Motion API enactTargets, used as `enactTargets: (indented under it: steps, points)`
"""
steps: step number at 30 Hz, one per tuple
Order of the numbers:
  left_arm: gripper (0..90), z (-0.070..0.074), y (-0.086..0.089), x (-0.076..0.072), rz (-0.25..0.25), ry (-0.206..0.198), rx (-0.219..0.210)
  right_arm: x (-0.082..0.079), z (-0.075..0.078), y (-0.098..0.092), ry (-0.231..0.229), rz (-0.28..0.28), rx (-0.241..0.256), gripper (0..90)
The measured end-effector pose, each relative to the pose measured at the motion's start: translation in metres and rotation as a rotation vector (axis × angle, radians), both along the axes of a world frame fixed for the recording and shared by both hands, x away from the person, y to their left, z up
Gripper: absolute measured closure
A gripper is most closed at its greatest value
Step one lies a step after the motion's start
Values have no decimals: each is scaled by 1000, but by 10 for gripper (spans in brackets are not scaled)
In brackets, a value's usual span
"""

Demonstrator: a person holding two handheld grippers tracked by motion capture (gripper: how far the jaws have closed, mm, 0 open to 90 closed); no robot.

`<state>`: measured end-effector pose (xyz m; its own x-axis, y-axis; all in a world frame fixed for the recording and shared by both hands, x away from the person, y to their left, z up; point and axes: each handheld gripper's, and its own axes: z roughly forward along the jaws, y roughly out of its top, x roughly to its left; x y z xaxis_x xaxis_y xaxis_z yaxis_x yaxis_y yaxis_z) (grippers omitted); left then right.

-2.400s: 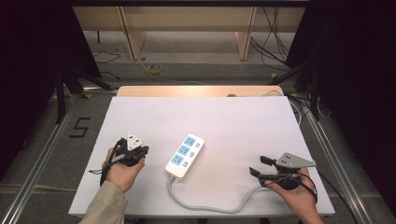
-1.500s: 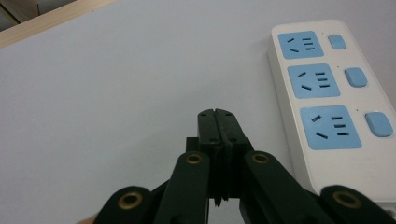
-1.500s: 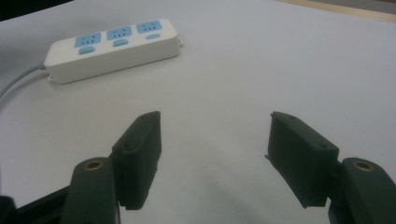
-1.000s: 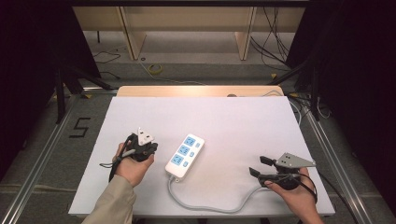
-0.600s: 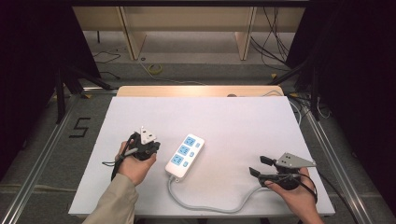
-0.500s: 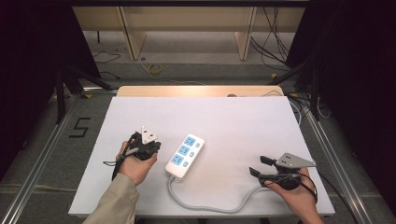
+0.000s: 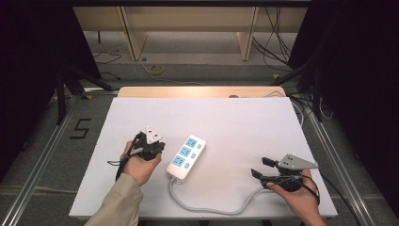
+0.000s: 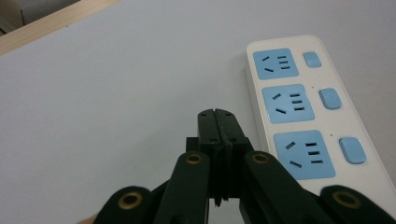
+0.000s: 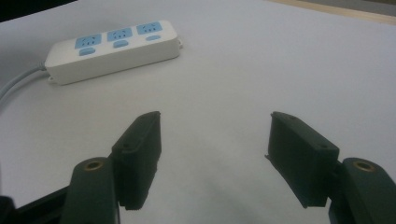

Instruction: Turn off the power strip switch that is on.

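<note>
White power strip [image 7: 186, 157] w/ blue sockets; grey cord [image 7: 211, 207]; white table [image 7: 235, 122].

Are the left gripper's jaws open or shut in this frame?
Shut. In the left gripper view the left gripper's two black jaws meet tip to tip with nothing between them, beside the power strip.

A white table [image 7: 235, 117] carries a white power strip [image 7: 186, 158] whose grey cord [image 7: 207, 205] curls along the near edge.

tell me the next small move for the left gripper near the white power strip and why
Probably ease the left gripper a little right, onto a blue switch of the white three-socket power strip. Its jaws are shut, empty, beside the strip's edge, suited to pressing; the right gripper rests open, apart.
</note>
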<state>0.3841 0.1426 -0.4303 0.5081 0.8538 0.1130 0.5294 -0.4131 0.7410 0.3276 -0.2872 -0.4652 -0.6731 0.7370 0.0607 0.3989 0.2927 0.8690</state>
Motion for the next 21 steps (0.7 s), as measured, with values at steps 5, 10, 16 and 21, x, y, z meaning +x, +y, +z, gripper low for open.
enactTargets:
  steps: [5,10,16,21]
  points:
    - [898,1,-3,2,-7,5,7,0,0,0,1,1,0,356]
    - [898,1,-7,3,-13,5,9,0,0,0,1,3,0,356]
    - [898,2,-9,5,-19,4,13,0,0,0,3,2,0,356]
    - [898,1,-14,6,-29,11,17,0,0,1,2,3,0,357]
